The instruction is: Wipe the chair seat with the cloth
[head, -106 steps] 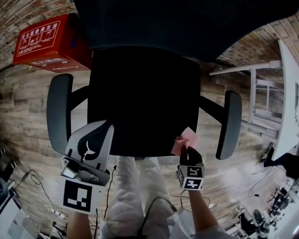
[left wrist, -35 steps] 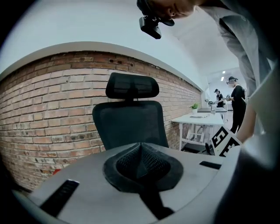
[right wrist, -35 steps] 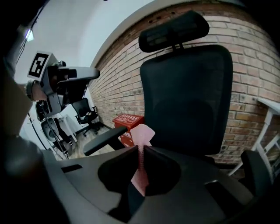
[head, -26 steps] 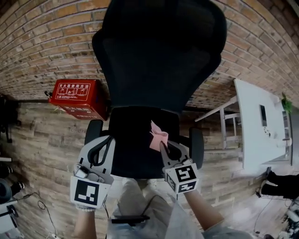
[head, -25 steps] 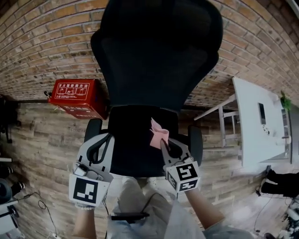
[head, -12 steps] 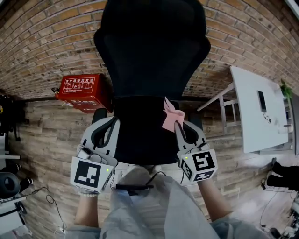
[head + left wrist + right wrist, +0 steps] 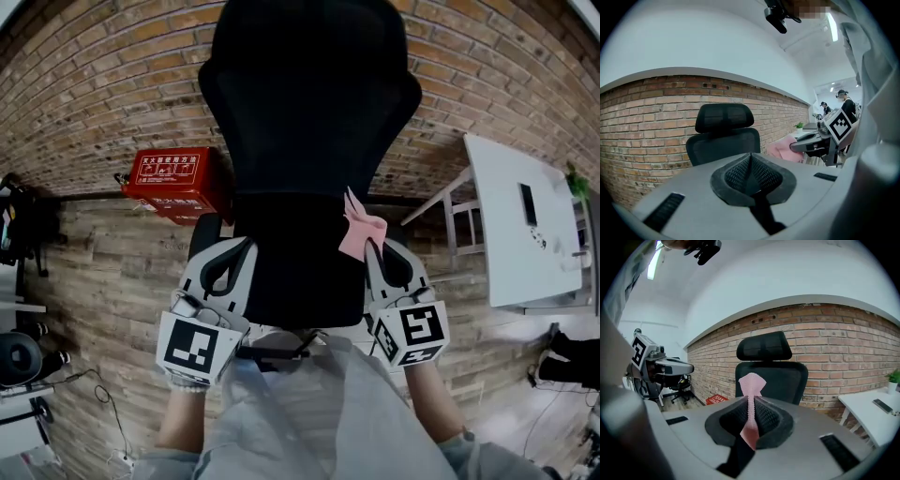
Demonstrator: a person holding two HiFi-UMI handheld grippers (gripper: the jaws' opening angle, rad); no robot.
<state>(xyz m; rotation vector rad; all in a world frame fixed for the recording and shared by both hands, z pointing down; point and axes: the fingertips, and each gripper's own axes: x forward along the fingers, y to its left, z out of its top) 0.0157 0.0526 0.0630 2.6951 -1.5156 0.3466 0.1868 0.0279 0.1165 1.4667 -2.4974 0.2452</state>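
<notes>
The black office chair (image 7: 305,122) faces me, and its seat (image 7: 291,267) lies between my two grippers. My right gripper (image 7: 371,247) is shut on the pink cloth (image 7: 360,231), which sticks up over the seat's right side. In the right gripper view the pink cloth (image 7: 751,394) is pinched in the shut jaws, with the chair (image 7: 771,366) beyond. My left gripper (image 7: 244,247) hovers over the seat's left front, shut and empty. The left gripper (image 7: 751,158) view shows closed pads, the chair (image 7: 724,133) ahead, and the cloth (image 7: 783,147) off to the right.
A red box (image 7: 173,178) stands on the wood floor left of the chair, against the brick wall (image 7: 112,84). A white desk (image 7: 520,225) is at the right. Dark equipment and cables (image 7: 28,347) lie at far left. Another chair (image 7: 682,383) stands further off.
Four seconds ago the right gripper held the cloth at the seat's front edge. Since then the view has pulled back to show the whole chair, and both grippers have drifted slightly right with the cloth raised.
</notes>
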